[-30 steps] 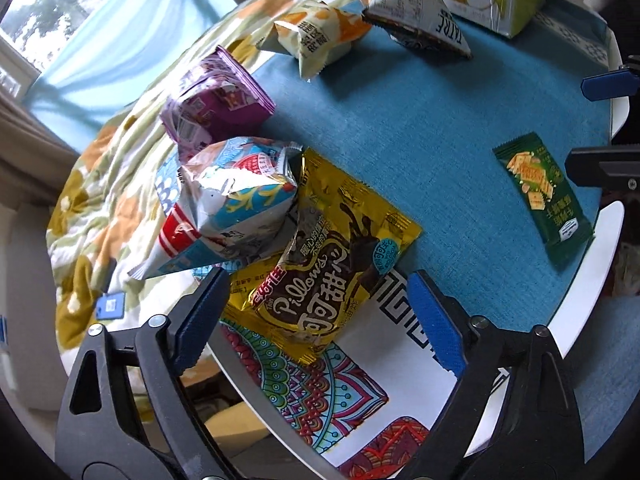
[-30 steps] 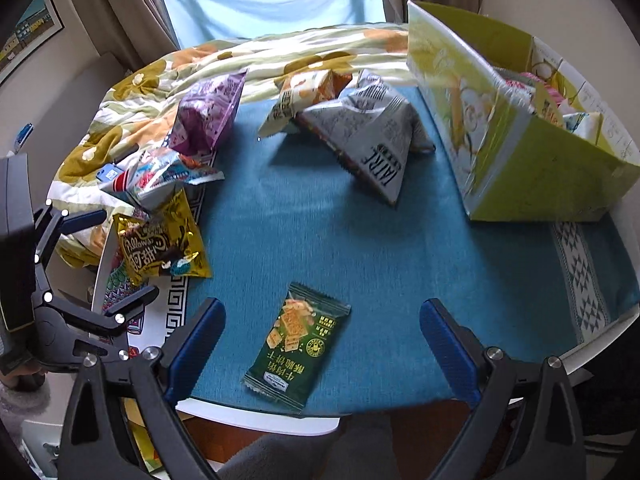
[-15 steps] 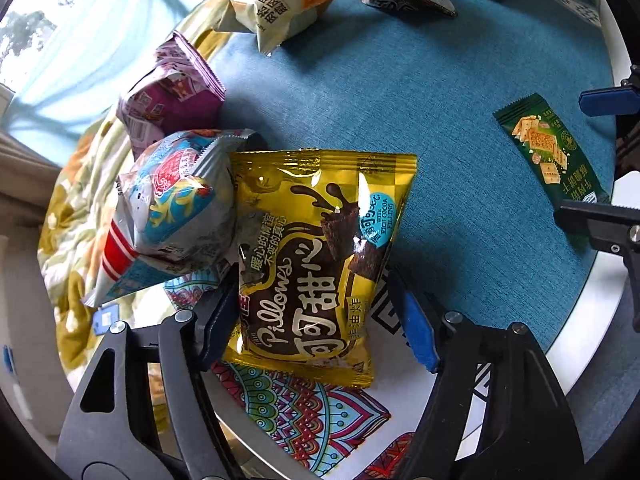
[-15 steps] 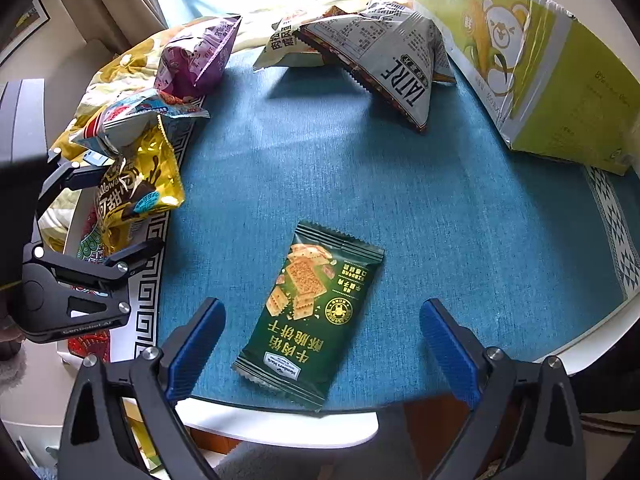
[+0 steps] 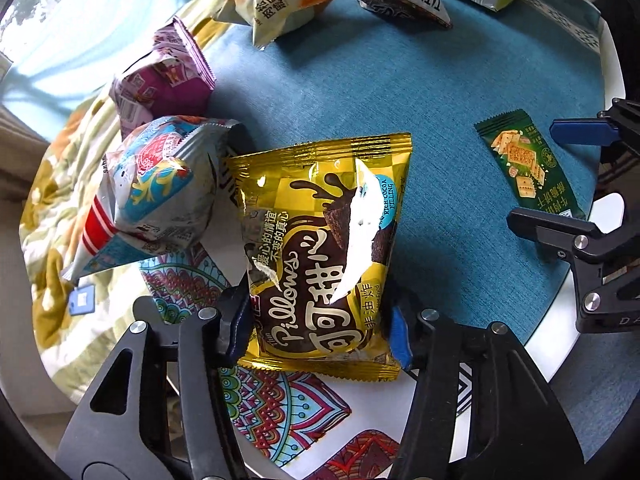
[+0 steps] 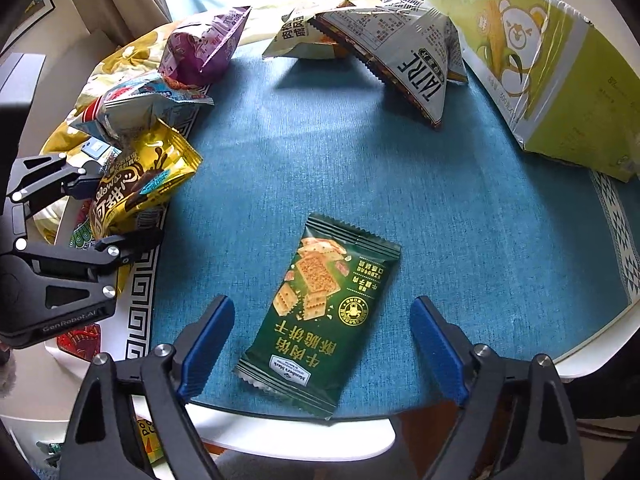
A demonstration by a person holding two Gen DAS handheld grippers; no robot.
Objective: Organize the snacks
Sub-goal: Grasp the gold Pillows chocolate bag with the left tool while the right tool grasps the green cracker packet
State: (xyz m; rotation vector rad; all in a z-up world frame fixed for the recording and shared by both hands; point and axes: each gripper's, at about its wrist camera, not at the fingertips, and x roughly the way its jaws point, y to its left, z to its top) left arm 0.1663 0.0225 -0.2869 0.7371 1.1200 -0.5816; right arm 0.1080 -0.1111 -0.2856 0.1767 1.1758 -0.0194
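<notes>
Left wrist view, tool: the left gripper [image 5: 320,330] is seen from above; its blue pads have just been closing and are pressed against both sides of the gold Pillows bag [image 5: 324,248], near the bag's lower end.
Left wrist view, gold bag's place: it is held over the patterned mat [image 5: 280,408] at the edge of the blue tablecloth [image 5: 400,92].
Left wrist view, only here: the gold bag's full front with its cocoa print, and the mat's coloured mandala pattern below it.
Left wrist view, neighbours: a blue-and-white bag [image 5: 156,192] is touching the gold bag's left edge; a purple bag [image 5: 160,80] lies just behind it.
Right wrist view, tool: the right gripper [image 6: 320,344] has just been closing; its jaws stand apart on either side of the green cracker packet [image 6: 320,312], and the pads are not touching it.
Right wrist view, packet's place: it lies flat on the blue cloth near the table's near edge.
Right wrist view, only here: the yellow-green carton [image 6: 560,80] with a bear and corn print is seen almost whole at the far right.
Count, snack bags: six are counted, namely gold, green, purple, blue-and-white, one grey TATRE bag [image 6: 408,52] and one orange-and-white bag [image 6: 296,36] behind it.
Count, cartons: one.
Count, grippers: two.
</notes>
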